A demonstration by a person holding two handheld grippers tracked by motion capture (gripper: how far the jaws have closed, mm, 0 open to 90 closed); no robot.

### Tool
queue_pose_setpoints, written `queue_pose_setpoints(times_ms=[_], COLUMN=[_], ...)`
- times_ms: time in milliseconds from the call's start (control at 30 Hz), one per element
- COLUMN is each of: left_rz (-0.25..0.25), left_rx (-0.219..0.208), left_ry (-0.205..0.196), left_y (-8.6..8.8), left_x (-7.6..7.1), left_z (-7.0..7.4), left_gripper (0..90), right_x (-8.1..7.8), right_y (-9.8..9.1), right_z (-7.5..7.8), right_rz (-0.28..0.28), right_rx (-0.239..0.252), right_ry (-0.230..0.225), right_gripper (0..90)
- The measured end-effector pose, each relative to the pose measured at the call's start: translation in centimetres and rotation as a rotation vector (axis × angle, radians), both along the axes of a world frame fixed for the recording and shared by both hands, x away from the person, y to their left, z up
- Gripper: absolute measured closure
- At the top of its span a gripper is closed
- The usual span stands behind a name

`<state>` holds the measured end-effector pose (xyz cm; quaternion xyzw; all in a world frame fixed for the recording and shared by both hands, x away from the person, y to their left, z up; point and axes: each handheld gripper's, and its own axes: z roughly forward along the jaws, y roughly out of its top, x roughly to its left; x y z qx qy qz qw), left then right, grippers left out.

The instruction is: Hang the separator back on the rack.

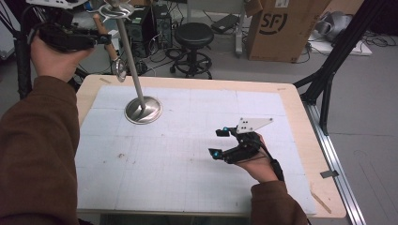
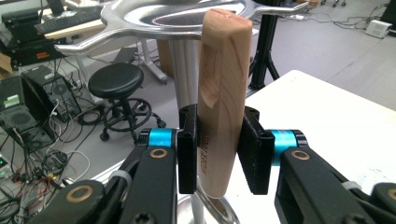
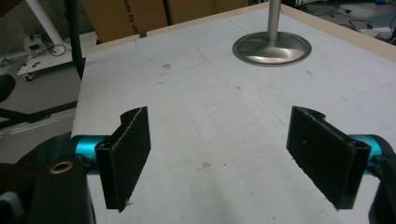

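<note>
A metal stand rises from a round base [image 1: 143, 110] on the white gridded mat [image 1: 187, 159], and its pole ends in a ring of hook arms [image 1: 117, 9] [image 2: 140, 18]. My left gripper [image 1: 99, 39] [image 2: 219, 149] is raised at the far left beside that top, shut on the wooden handle [image 1: 107, 44] [image 2: 224, 79] of a utensil. The utensil's round metal head [image 1: 120, 70] hangs lower, next to the pole. My right gripper [image 1: 217, 143] [image 3: 219, 154] rests low over the mat at the right, open, with nothing between its pads.
The mat covers a wooden table [image 1: 305, 140]. Behind the table stand a black stool [image 1: 193, 35], computer towers [image 1: 141, 23] and a cardboard box [image 1: 281, 28]. Black frame legs [image 1: 328, 75] run along the table's right side.
</note>
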<state>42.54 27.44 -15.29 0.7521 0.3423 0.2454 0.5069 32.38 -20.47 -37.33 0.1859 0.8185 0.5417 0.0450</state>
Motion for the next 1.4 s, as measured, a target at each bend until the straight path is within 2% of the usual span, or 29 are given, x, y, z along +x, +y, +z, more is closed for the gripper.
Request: queue_pose_setpoints(times_ms=[300, 567, 867, 967, 1067, 1333, 1400], left_rz=[0.019, 0.048, 0.074, 0.079, 0.075, 0.082, 0.079], left_rx=[-0.007, -0.016, -0.020, -0.007, -0.014, 0.013, 0.007], left_ry=[0.010, 0.014, 0.027, 0.032, 0.028, 0.046, 0.043], left_y=[0.7, 2.4, 4.1, 4.5, 4.6, 4.0, 4.0], left_x=[0.2, 0.2, 1.3, 1.8, 2.2, 3.2, 3.2], left_z=[-0.1, 0.0, 0.2, 0.4, 0.6, 0.4, 0.4], left_gripper=[70.8, 70.8, 70.8, 70.8, 70.8, 70.8, 70.8], right_x=[0.1, 0.1, 0.2, 0.2, 0.2, 0.2, 0.2], right_y=[0.1, 0.2, 0.1, 0.0, 0.0, -0.2, -0.3], right_z=[-0.1, -0.2, -0.1, -0.1, -0.2, -0.3, -0.3], right_rz=[0.002, 0.002, 0.001, -0.006, -0.006, -0.019, -0.020], right_rx=[-0.001, -0.002, 0.002, 0.001, 0.000, -0.001, -0.003], right_ry=[0.004, 0.008, 0.005, 0.008, 0.009, 0.012, 0.014], right_gripper=[21.0, 21.0, 20.9, 20.9, 21.0, 20.9, 20.9])
